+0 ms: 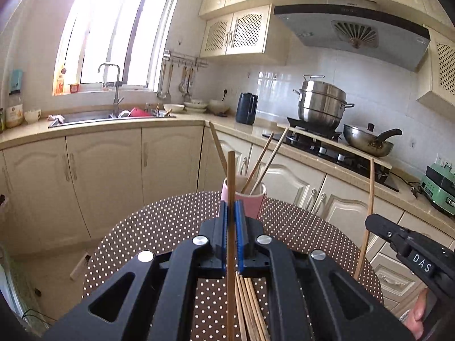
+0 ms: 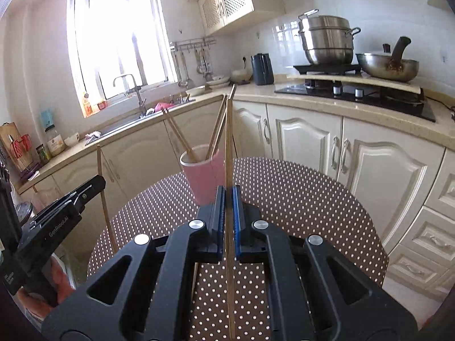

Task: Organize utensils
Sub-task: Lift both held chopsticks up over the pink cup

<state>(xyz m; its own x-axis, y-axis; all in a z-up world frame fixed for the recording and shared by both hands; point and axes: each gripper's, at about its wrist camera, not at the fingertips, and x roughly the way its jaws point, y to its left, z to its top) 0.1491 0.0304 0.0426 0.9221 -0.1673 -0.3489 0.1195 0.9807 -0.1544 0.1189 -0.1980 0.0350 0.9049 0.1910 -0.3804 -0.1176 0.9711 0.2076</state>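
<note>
My left gripper (image 1: 231, 216) had its fingers narrowed on one upright chopstick (image 1: 231, 187), centre frame. My right gripper (image 2: 228, 207) likewise clamped a second chopstick (image 2: 229, 147), held vertical. Pink cup (image 2: 203, 176) stood on the dotted worktop (image 2: 298, 199), just beyond both fingertips, a few chopsticks leaning inside. Loose chopsticks (image 1: 250, 307) lay on the worktop at bottom centre of the left view.

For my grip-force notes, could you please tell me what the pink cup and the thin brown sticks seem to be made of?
The pink cup looks like matte paper: thin rolled rim, pale inside, no gloss. The thin brown sticks standing in it and pinched in each gripper, left and right, look like bamboo or wood: straw-brown, dull, unlacquered. Bamboo is a guess.
</note>
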